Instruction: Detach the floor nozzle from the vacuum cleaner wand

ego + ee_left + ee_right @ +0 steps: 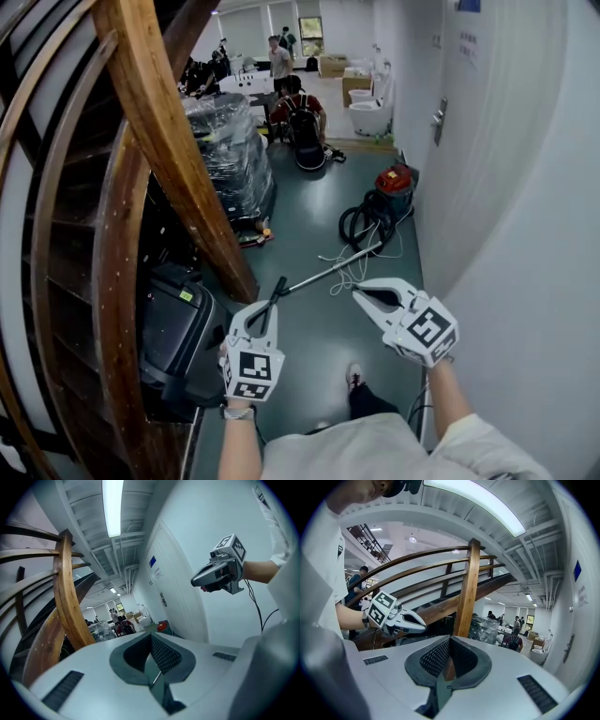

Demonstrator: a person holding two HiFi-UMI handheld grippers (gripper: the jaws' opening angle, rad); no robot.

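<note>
- Head view, lower centre: the left gripper (268,312) and, just to its right, the right gripper (364,292) are held out over the grey floor (309,225). Both have their jaws together and carry nothing. The bottom edge cuts off both forearms.
- Head view, centre: the floor nozzle (279,289) is a narrow dark shape on the floor, joined to the metal wand (333,270). The wand runs up and right toward the coiled black hose (361,225) and the red vacuum cleaner (395,183). The left gripper's tips overlap the nozzle's lower end, and contact cannot be judged here.
- Head view, left half: a wooden staircase (94,234) and its slanting wooden post (173,150) hide much of the room. They partly cover a black case (178,328) and a film-wrapped load (230,150). A white cable (352,272) lies near the wand. The people at upper centre are too small to describe.
- Left gripper view: the jaws meet pad to pad at lower centre, with nothing between them. The right gripper shows at upper right, closed, its arm cut off by the frame edge. The vacuum cleaner is only a small red spot at centre, and the nozzle and wand cannot be made out.
- Right gripper view: the jaws are closed and empty, with the wooden post rising behind them. The left gripper appears at centre left, closed. The nozzle cannot be made out.
</note>
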